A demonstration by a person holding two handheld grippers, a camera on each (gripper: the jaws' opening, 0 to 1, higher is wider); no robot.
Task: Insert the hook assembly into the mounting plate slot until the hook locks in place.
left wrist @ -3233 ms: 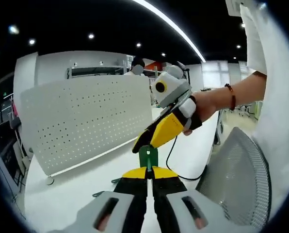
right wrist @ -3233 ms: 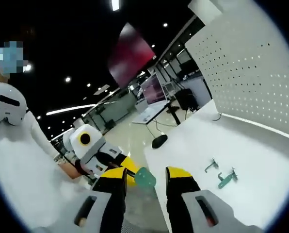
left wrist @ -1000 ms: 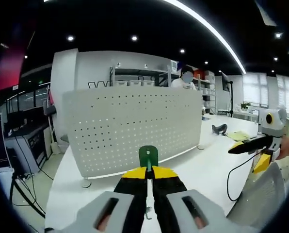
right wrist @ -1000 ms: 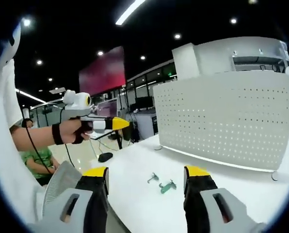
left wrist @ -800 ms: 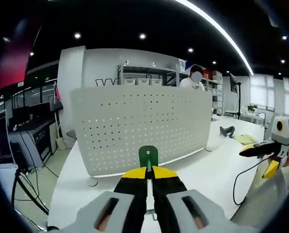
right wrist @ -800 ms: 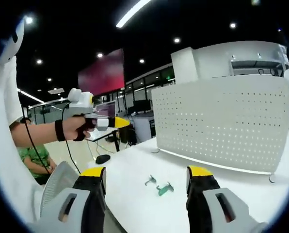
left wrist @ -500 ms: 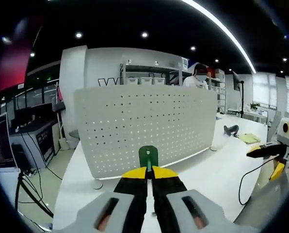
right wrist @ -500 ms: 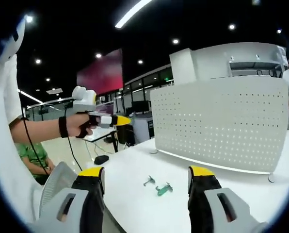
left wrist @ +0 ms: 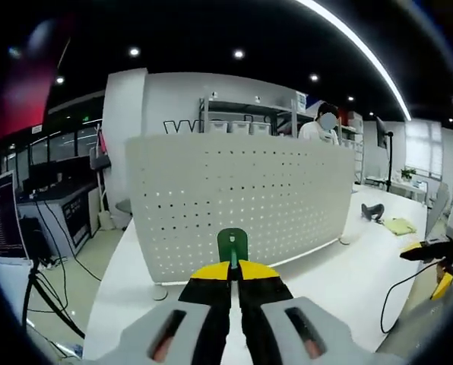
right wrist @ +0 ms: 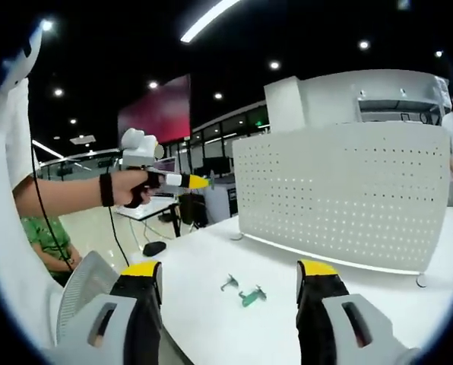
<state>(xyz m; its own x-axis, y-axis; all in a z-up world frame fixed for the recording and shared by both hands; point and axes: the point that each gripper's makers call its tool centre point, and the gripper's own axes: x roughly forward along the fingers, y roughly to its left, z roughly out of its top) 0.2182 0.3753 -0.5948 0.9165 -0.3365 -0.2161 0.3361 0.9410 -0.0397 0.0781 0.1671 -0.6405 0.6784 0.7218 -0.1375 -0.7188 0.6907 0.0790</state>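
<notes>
The green hook assembly (left wrist: 232, 245) is pinched in the fully closed jaws of the left gripper (left wrist: 233, 268), held up before the perforated mounting plate (left wrist: 242, 199), which stands upright on the white worktop (right wrist: 378, 289). The right gripper (right wrist: 230, 283) has jaws wide apart, holding nothing, above two loose hooks (right wrist: 243, 292) on open worktop.

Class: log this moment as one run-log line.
left tongs: shut on green hook | right tongs: open | pegboard: upright | spare hooks: on table

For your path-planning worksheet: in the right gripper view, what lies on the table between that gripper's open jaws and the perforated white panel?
Two small hooks lie loose on the white table before the perforated panel, seen between the right gripper's open jaws.
</notes>
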